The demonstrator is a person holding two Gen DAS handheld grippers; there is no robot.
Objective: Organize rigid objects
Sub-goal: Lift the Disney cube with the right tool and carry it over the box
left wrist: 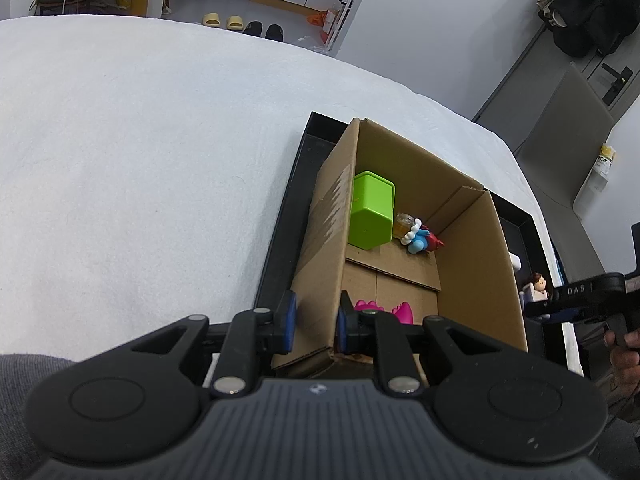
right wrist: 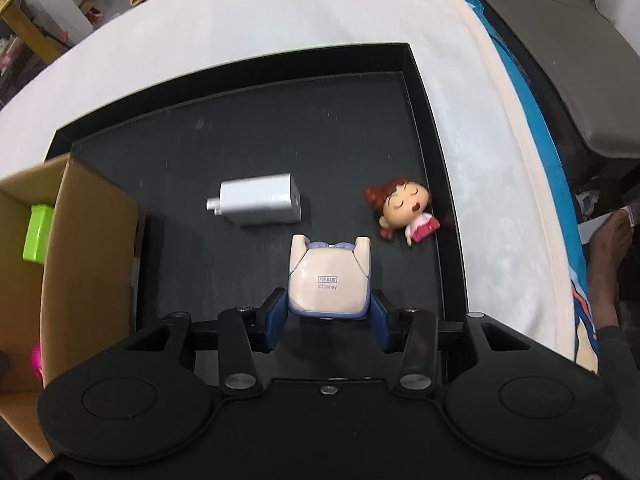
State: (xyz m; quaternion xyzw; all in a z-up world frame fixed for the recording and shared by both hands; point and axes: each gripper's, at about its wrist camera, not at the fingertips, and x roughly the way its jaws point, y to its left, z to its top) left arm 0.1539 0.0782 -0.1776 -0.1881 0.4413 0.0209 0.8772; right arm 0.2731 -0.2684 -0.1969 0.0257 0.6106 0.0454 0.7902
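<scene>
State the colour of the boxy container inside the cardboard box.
Bright lime green. The container shows best in the left wrist view, standing in the cardboard box beside small toys.

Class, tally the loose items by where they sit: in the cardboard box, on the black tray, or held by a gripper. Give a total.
In cardboard box: 4
On black tray: 2
Held in right gripper jaws: 1
Total: 7

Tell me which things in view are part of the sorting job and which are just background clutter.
Job items: cardboard box, gripped by the left gripper; cream figurine in the right gripper; white charger; red-haired doll; green container; black tray.

Just lying about: slippers, hanging clothes, grey chair.
</scene>
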